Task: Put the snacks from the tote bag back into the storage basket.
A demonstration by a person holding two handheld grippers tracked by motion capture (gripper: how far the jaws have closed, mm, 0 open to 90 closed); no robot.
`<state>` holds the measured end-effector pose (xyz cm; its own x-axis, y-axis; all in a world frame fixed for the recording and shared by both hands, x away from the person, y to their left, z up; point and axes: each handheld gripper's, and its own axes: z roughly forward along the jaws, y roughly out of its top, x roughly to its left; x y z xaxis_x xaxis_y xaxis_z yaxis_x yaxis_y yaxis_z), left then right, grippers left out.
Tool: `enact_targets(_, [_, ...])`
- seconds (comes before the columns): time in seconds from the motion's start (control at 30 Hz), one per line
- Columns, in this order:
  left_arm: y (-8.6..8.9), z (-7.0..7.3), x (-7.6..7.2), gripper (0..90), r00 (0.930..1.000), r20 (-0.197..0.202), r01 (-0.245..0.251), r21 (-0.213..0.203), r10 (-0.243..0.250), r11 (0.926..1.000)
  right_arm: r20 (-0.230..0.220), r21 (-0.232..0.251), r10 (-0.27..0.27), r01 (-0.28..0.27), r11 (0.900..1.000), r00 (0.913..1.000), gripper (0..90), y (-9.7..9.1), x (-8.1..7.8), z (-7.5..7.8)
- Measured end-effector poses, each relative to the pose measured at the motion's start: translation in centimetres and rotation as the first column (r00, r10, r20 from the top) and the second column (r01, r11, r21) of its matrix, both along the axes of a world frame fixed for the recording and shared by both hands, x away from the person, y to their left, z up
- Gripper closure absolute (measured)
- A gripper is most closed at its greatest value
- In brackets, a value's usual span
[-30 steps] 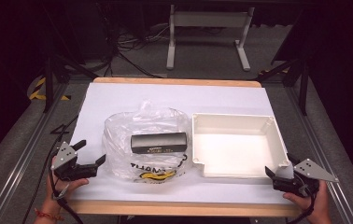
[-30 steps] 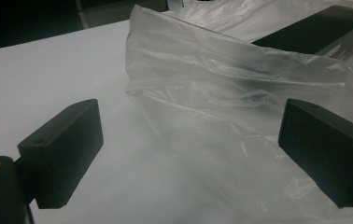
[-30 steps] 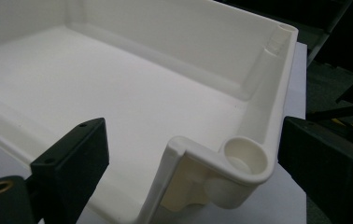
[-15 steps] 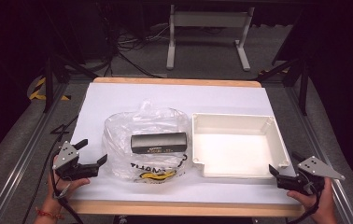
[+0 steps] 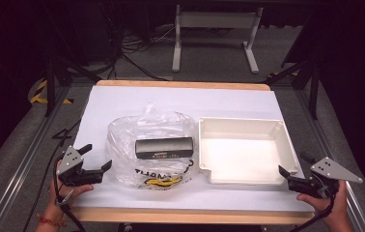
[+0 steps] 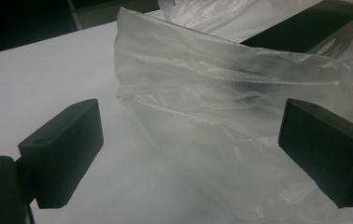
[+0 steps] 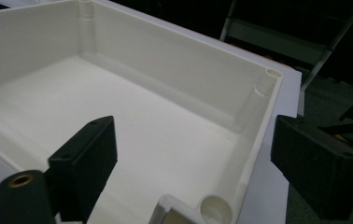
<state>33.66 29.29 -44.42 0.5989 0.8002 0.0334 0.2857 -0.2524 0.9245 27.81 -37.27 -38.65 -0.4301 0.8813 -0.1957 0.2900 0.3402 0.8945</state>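
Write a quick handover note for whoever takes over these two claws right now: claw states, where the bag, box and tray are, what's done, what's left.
Left claw: open, beside the plastic bag, not touching it.
Right claw: open, at the near right corner of the white tray, holding nothing; its jaws have just been closing.
Black box: lies on the bag, mid-table, left of the tray.
Done: nothing moved yet; tray empty.
Left: probably grasp the bag and box; the goal looks like the tray.

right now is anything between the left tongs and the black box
Yes. The clear plastic bag wraps the black box, and its crumpled near wall lies between the open left tongs and the box. Nothing else stands in that gap on the white table.
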Motion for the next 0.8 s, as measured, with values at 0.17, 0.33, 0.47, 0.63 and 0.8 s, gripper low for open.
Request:
enact_targets(0.17, [-0.1, 0.0, 0.0, 7.6, 1.0, 0.0, 0.001, 0.003, -0.001, 1.0, 0.007, -0.004, 0.041, -0.041, 0.9992, 0.9991, 17.4, 0.8, 0.3, 1.0])
enact_targets(0.33, [-0.3, -0.1, 0.0, 7.9, 1.0, -0.009, 0.005, 0.01, -0.005, 0.9999, 0.014, -0.03, 0.079, -0.078, 0.9965, 0.9968, 17.0, 2.0, 0.7, 1.3])
enact_targets(0.47, [-0.5, -0.2, 0.1, 8.1, 0.9998, -0.015, 0.014, 0.028, -0.014, 0.9995, 0.029, -0.082, 0.116, -0.114, 0.9902, 0.9928, 13.9, 3.2, 1.1, 1.4])
enact_targets(0.63, [-0.6, -0.3, 0.1, 8.1, 0.9998, -0.017, 0.011, 0.029, -0.01, 0.9995, 0.077, -0.115, 0.135, -0.126, 0.9853, 0.9878, 12.7, 4.7, 2.3, 1.5])
enact_targets(0.8, [-0.7, -0.3, 0.1, 8.1, 0.9997, -0.019, 0.014, 0.035, -0.013, 0.9993, 0.104, -0.121, 0.149, -0.136, 0.9833, 0.9834, 15.0, 5.7, 3.5, 1.1])
